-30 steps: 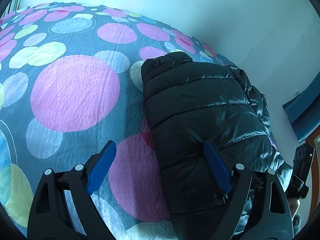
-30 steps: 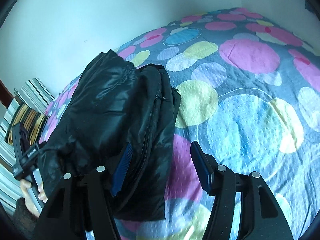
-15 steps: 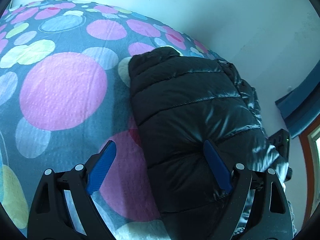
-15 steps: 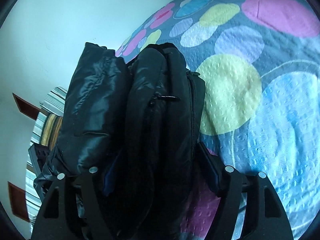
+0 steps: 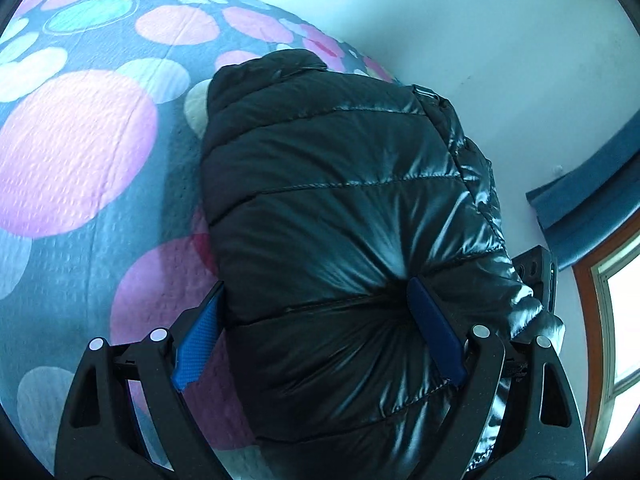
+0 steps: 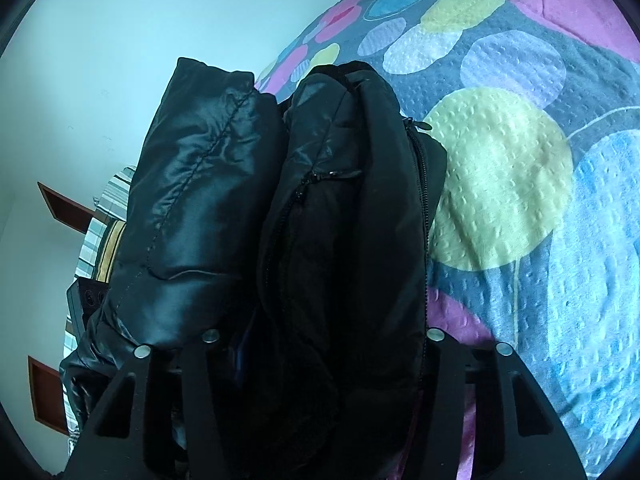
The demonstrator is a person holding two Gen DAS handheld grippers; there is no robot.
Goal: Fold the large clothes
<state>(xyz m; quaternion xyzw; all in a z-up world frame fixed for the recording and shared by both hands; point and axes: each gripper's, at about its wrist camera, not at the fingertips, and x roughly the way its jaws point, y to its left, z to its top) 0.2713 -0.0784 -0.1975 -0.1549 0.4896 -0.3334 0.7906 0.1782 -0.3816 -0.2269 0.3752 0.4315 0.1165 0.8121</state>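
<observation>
A shiny black quilted puffer jacket [image 5: 344,216] lies folded into a thick bundle on a bed with a dotted cover [image 5: 80,152]. My left gripper [image 5: 316,344] is open, and the near end of the bundle fills the space between its blue pads [image 5: 436,340]. In the right wrist view the jacket [image 6: 320,216] shows its folded layers and a zip. My right gripper [image 6: 324,340] is open around that end, with the fabric hiding its pads.
A pale wall [image 5: 440,20] runs along the bed's far side. A blue curtain and a wooden window frame [image 5: 588,288] are at the right. A striped pillow [image 6: 108,220] lies at the bed's head. The other gripper shows behind the jacket [image 5: 540,276].
Both grippers have moved forward onto the jacket bundle from opposite ends. The jacket now fills the space between the fingers of each, where before it lay beside them.
</observation>
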